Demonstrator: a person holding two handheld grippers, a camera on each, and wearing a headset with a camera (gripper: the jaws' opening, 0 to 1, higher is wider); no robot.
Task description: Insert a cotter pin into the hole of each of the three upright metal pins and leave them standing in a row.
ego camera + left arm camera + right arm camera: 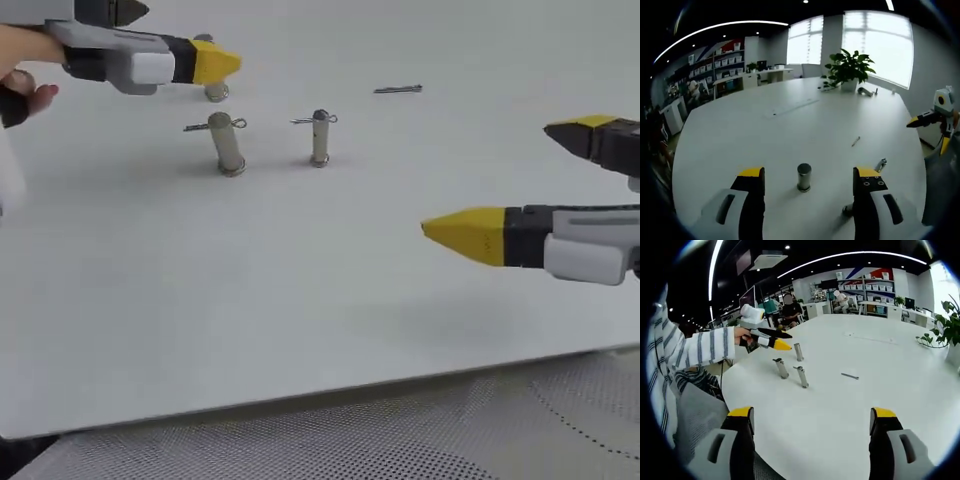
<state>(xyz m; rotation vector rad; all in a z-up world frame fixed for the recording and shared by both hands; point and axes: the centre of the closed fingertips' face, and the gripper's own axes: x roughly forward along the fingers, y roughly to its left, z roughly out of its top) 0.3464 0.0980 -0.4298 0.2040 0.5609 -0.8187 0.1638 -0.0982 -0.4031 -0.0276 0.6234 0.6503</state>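
- The right gripper [487, 180] is closest, at the right side of the head view. Its two yellow-tipped jaws are wide apart and hold nothing.
- Under it is a white table [300, 300], smooth and plain. In front of the table's near edge is a grey sheet [400, 440] full of tiny holes.
- The left gripper [194, 37] is far back on the left, held by a hand [22, 55]. In the left gripper view its jaws are apart and grip nothing.
- The back pin [215, 91] stands just under that gripper's yellow tip. In the left gripper view this pin stands in the gap between the jaws and touches neither one.
- The left pin [229, 148] stands up with the first cotter [212, 126] poked through its top.
- The right pin [320, 140] stands near it, with the second cotter [315, 120] through its top.
- The loose cotter [398, 90] lies flat on the table, off to the right of the pins.
- The three pins are close together, but they make a corner shape, not a straight line.
- The room is a big office with bright windows [875, 45]. A green plant [847, 67] sits at the far end of the table.
- Shelves [875, 280] with boxes stand by a red and blue wall. Any writing there is too small to read.
- Long thin lights [840, 260] cross the dark ceiling. A striped sleeve [695, 347] shows in the right gripper view.
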